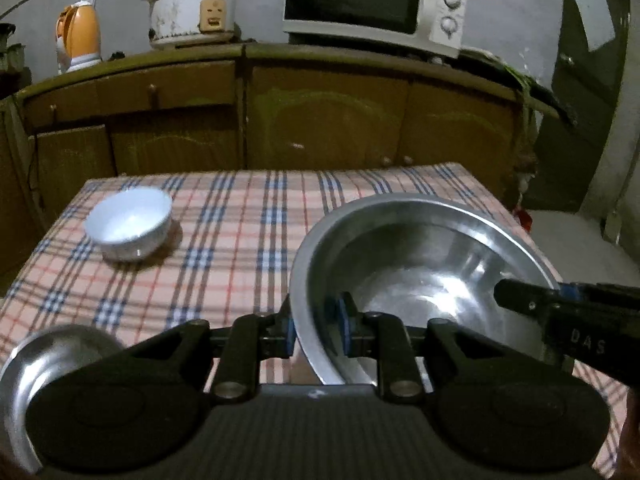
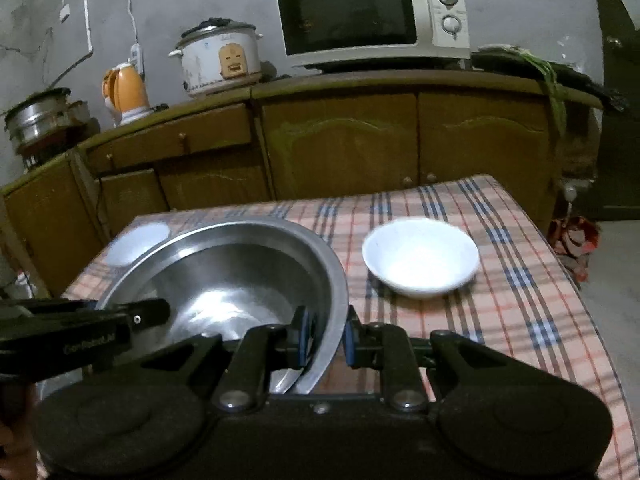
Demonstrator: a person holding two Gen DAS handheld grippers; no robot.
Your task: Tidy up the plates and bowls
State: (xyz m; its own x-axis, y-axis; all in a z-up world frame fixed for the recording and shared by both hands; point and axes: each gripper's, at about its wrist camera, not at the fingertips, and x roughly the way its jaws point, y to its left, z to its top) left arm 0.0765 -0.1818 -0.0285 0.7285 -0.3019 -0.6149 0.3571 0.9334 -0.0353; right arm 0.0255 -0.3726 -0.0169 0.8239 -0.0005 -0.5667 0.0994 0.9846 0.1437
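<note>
While both grippers share one load, the left gripper [image 1: 318,320] pinches the steel basin [image 1: 420,248] rim between its pads. The right gripper [image 2: 326,334] clamps the opposite rim. A white bowl [image 2: 420,260] sits beyond the right jaws.

Left gripper [image 1: 318,322] clamped on near rim of big steel bowl [image 1: 420,272], bowl at 3 o'clock. Right gripper [image 1: 516,298] grips its far-right rim. White bowl [image 1: 128,224] at 10 o'clock on checked tablecloth [image 1: 236,240]. Steel plate [image 1: 40,368] at 8 o'clock.
</note>
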